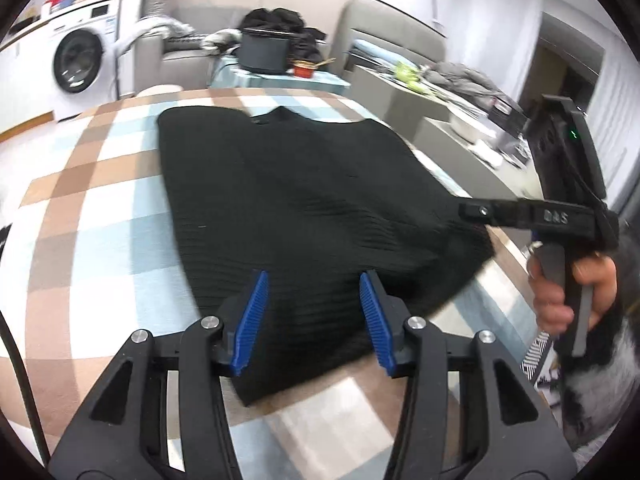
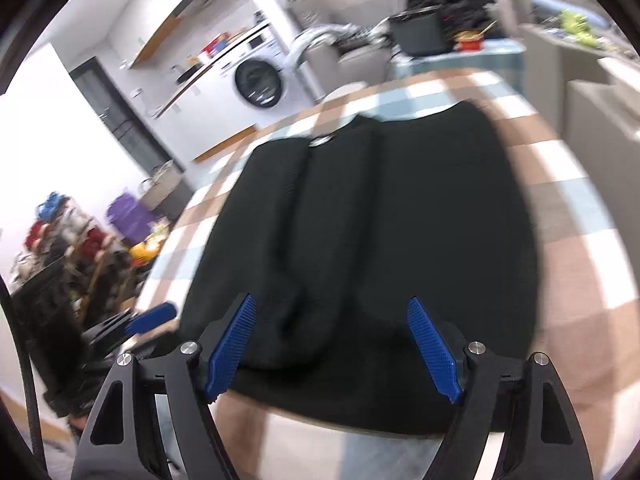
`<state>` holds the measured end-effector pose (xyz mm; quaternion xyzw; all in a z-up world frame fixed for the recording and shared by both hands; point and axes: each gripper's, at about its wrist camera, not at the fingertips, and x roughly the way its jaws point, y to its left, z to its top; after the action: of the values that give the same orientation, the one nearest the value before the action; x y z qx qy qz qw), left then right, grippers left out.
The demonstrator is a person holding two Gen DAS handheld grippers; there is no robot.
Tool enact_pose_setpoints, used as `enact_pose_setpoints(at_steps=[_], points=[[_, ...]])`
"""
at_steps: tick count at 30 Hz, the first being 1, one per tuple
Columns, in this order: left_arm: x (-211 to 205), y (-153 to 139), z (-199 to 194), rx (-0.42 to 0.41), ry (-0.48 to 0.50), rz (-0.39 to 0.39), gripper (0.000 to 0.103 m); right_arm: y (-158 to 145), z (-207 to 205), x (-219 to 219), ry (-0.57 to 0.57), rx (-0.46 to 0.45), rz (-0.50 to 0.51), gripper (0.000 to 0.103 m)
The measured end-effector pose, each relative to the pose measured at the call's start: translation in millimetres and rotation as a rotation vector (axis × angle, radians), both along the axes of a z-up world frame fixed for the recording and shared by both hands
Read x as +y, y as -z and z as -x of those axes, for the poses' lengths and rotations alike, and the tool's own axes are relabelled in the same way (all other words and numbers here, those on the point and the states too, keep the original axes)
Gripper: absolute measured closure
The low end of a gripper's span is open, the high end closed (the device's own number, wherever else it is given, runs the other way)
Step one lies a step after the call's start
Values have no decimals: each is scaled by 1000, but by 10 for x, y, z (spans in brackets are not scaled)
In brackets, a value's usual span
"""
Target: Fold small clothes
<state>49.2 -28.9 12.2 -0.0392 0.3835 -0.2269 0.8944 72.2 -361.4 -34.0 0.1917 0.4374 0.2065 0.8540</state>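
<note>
a black ribbed knit top lies flat on the checked tablecloth, its long axis running away from both cameras, neckline at the far end toward the washing machine and hem nearest. the left gripper is spread above the hem, holding nothing. the right gripper is likewise spread over the hem; its body reads "das" in the left view.

We're seeing the left gripper showing black linkage arms, silver screws and ridged blue pads. The right gripper is wearing the same colours; its body is carrying "DAS" lettering, gripped by a bare-skinned hand.
</note>
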Motion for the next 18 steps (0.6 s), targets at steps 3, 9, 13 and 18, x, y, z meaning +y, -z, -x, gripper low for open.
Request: enact_pose_setpoints(at_steps=[3,9,13,18], points=[[120,79,-94,39,-27,-15,58,83,-59,179,-48,34,-19,23],[153,171,-83,54,-19,-39,58,5,59,232,-33,-19,78,25],[89,274,-103,79,-12,-58,58,-76,110,186,-88,-64,7,29],[155,380,-104,105,-21,-98,55,164,-136,295,-148,15,-57,47]])
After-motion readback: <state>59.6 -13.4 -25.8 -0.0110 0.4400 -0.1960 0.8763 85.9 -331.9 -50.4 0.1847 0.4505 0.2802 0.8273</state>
